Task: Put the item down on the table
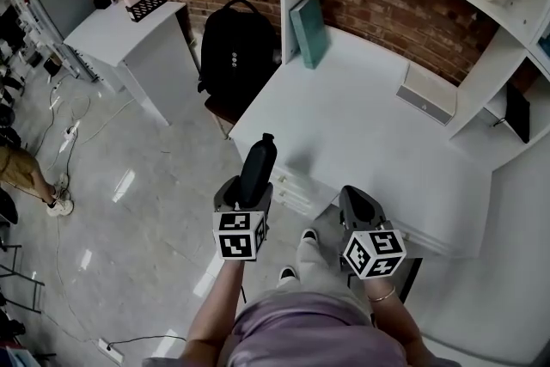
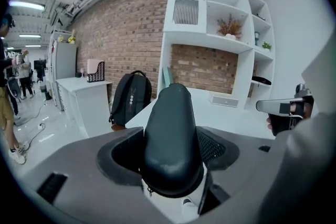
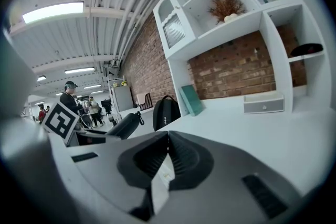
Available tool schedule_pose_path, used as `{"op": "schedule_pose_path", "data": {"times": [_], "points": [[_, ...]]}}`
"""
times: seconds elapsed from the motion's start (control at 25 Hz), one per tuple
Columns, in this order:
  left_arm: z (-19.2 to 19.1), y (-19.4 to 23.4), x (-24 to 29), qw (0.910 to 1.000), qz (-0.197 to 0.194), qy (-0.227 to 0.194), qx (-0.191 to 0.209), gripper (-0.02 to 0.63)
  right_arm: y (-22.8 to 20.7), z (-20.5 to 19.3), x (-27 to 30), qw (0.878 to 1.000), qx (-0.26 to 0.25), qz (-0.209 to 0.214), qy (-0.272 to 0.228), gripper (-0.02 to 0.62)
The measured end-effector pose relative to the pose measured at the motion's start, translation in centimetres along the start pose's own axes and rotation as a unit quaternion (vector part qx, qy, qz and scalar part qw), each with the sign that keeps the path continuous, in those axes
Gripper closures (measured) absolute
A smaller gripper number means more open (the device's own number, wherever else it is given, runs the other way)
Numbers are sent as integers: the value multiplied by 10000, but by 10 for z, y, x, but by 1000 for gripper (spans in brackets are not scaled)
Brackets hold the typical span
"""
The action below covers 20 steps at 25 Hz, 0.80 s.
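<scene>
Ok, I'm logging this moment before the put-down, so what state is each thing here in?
left gripper: shut on the dark case
dark case: held in the air, not yet on the table
right gripper: shut, nothing in it
table: bare in the middle
backpack: upright beside the table
teal book: standing, leaning on the shelf post
drawer box: closed

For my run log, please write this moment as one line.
left gripper: shut on dark case | right gripper: shut, empty | dark case: held in air, not yet on white table
</scene>
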<state>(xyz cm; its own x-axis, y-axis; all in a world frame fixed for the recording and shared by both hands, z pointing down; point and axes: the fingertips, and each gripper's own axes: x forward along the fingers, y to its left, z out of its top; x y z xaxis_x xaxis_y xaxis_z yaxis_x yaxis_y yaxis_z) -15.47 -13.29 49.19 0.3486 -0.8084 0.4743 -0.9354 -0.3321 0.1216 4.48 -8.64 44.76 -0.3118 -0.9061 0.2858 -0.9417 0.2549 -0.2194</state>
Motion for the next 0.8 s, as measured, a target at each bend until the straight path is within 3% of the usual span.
{"op": "schedule_pose_path", "data": {"times": [0.8], "points": [[52,1,112,9997,172,102,123,295,-61,31,86,9997,68,210,87,594]]}}
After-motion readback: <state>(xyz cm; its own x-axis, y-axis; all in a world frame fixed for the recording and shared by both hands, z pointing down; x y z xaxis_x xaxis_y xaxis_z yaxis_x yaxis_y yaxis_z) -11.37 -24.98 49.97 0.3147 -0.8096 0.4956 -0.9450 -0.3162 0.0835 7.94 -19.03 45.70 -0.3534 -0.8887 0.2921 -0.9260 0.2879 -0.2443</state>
